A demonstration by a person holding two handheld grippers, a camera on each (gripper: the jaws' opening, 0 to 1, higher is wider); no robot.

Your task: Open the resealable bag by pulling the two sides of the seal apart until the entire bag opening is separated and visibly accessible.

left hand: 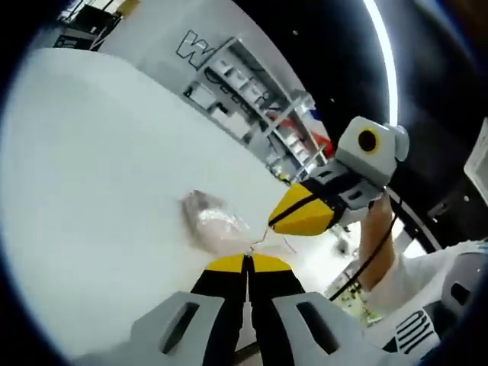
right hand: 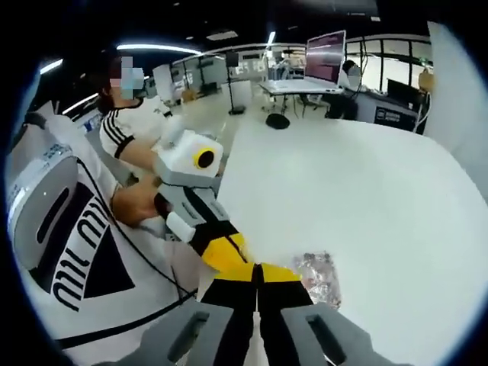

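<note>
Left gripper [left hand: 245,263] is seen with its yellow-tipped jaws pressed together, and what looks like the near edge of the resealable bag [left hand: 213,221] is pinched between them. Right gripper [left hand: 301,213] is seen entering the left gripper view from the right, its jaws likewise closed on the same edge, just beside the left one. In the right gripper view the arrangement is mirrored: the right gripper [right hand: 259,273] is shut at the bag's rim, and the left gripper [right hand: 221,248] is met there from the left.

The bag [right hand: 316,276] lies on the white tabletop [right hand: 366,191], stretching away from both sets of tips, so that its body is ahead of the jaws and its seal end is nearest them. Both grippers are judged equally near to the seal (neither has any reach left to make). The coming move is judged to turn on this: the two holds sit side by side at the mouth, and a pull in opposite directions, across the seal, would be needed to part it. Whether each jaw pair holds a separate wall of the bag cannot be told, and the seal is not visibly open yet.

Nothing is seen on the tabletop near the bag. Shelving [left hand: 244,91] and desks with a monitor [right hand: 326,55] stand well apart.
</note>
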